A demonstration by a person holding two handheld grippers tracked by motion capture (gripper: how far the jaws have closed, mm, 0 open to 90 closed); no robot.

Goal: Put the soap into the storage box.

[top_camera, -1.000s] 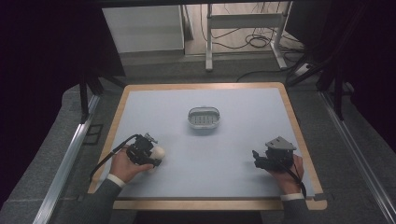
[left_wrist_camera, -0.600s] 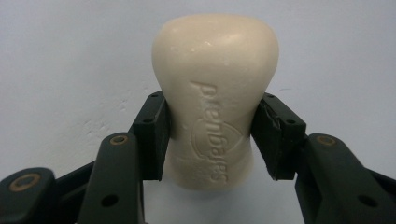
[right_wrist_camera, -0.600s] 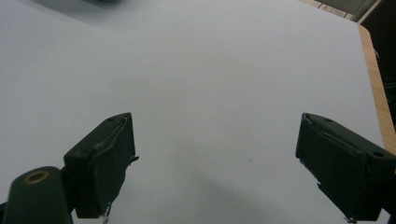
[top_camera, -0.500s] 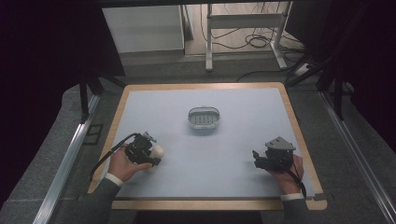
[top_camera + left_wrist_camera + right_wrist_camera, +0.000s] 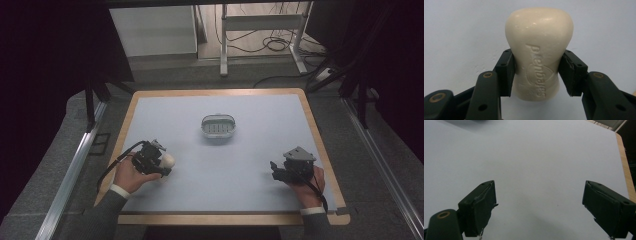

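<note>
Now one soap bar [image 5: 539, 52] sits clamped in the left gripper [image 5: 537, 72]; right gripper [image 5: 539, 212] gapes wide, empty.

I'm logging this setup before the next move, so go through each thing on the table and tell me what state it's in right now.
Soap bar: gripped at its narrow waist between the left gripper's jaws, embossed side up.
Left gripper: shut on the soap bar, held low over the table's near-left part.
Right gripper: jaws wide open, nothing between them.
Soap dish: upright at mid-table, empty, untouched.
Table: pale mat inside a wooden rim.
</note>
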